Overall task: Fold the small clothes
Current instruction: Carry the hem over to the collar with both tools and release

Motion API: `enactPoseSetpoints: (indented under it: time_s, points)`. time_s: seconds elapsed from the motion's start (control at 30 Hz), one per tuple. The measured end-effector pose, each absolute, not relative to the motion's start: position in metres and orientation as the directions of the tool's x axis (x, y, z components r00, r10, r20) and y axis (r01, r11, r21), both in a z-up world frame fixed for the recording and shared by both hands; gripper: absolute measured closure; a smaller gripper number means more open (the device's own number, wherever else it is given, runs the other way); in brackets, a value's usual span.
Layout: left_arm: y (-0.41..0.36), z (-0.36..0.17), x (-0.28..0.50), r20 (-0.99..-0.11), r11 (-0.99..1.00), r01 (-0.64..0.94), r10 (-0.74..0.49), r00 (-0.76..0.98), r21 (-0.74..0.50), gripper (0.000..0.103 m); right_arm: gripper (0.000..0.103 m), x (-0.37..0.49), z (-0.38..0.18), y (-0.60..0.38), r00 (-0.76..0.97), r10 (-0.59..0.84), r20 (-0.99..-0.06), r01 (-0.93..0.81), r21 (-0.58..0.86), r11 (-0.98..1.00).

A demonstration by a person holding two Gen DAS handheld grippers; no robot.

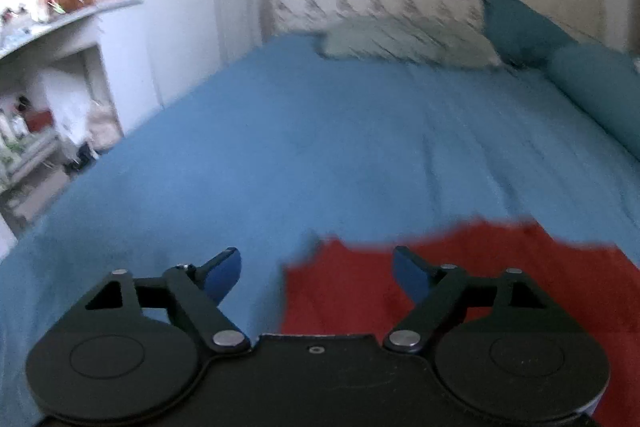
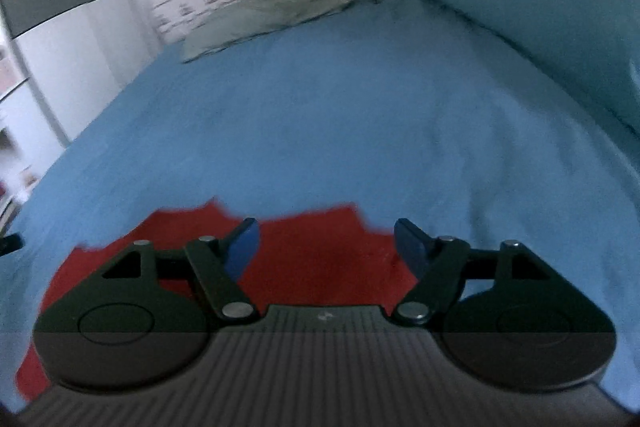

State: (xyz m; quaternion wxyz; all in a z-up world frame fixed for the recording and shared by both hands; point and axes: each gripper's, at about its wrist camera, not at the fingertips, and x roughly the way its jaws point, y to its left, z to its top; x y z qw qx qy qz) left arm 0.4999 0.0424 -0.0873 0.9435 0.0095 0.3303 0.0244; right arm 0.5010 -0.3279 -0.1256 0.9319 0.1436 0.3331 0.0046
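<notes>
A red garment (image 1: 500, 267) lies flat on the blue bedsheet (image 1: 300, 147). In the left wrist view its left edge runs between the wide-apart blue fingers of my left gripper (image 1: 318, 273), which is open and holds nothing. In the right wrist view the red garment (image 2: 320, 255) fills the lower left, its far edge jagged against the blue bedsheet (image 2: 320, 107). My right gripper (image 2: 326, 247) hovers over that cloth, open, with no fabric pinched between its pads. Both views are blurred.
A pale patterned pillow (image 1: 408, 43) and teal pillows (image 1: 520, 31) lie at the head of the bed. A teal duvet roll (image 2: 540, 19) runs along the right side. White shelves with clutter (image 1: 36, 115) stand beyond the bed's left edge.
</notes>
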Motion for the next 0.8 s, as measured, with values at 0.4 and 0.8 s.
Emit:
enactPoseSetpoints:
  time_s: [0.4,0.8]
  points:
    - [0.036,-0.162,0.465,-0.837,0.997,0.077,-0.014,0.548,0.033,0.010,0.011,0.462,-0.177,-0.324,0.636,0.064,-0.769,0.151,0.205,0.967]
    - [-0.022,-0.089,0.455,-0.820,0.984,0.175,-0.070,0.569,0.037,0.001,0.008,0.444,-0.120,-0.345,0.639,0.097,-0.763,0.001,0.127,0.992]
